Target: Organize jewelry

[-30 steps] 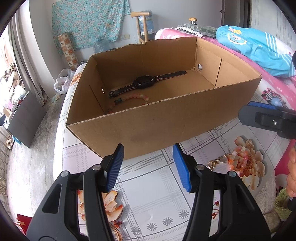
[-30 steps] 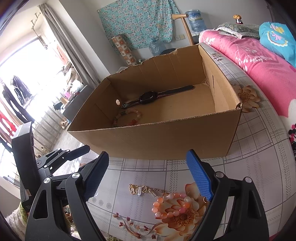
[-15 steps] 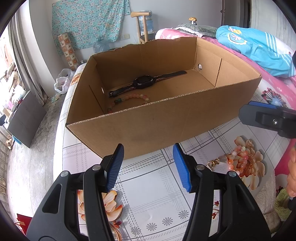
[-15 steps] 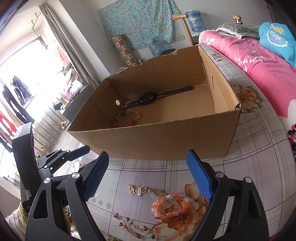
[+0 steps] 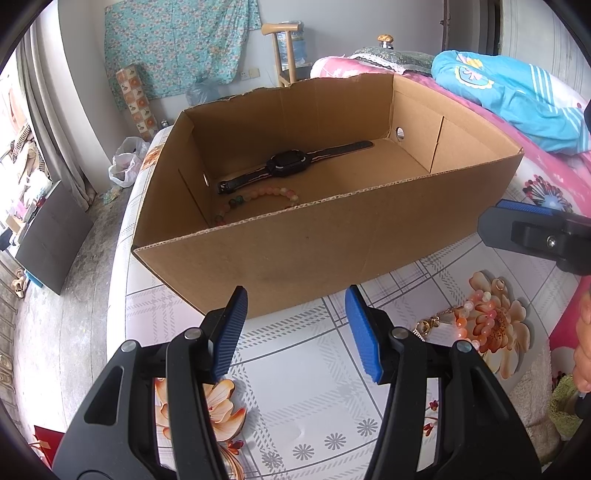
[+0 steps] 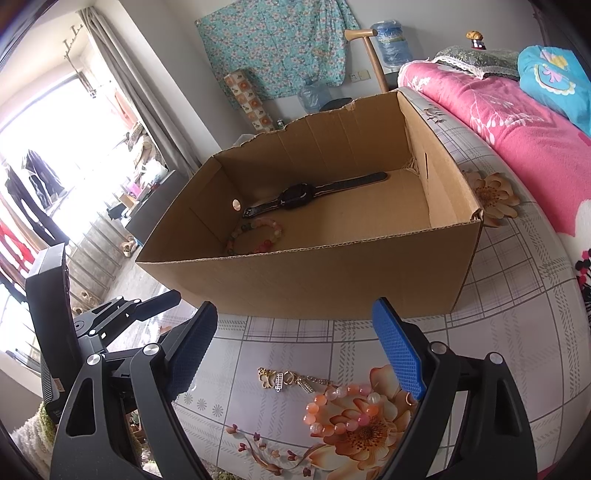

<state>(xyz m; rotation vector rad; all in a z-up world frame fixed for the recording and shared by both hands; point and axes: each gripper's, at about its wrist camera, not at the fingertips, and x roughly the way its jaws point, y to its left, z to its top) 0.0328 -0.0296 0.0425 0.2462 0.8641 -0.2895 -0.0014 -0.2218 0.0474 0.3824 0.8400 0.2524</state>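
Cardboard box [image 5: 317, 236], both tongs [image 5: 295, 332] [image 6: 295, 350] unmoved, agape

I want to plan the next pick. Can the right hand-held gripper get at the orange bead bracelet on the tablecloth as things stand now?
Probably yes. The right hand-held gripper is open, and the orange bead bracelet lies on the tablecloth just ahead, between its fingers' line. Nothing covers it; only the gold charm chain lies touching it.

Wall [image 5: 177, 22]: pale, with a teal floral cloth [image 6: 273, 44] hung far ahead of the tongs.
Window [image 6: 33, 155]: bright daylight at far left, grey curtain [image 6: 125, 88] beside it.
Floor [image 5: 74, 280]: grey concrete, left.
Bedding [image 6: 517, 125]: pink, far right.
Chair [image 5: 284, 48]: wooden, by the wall.
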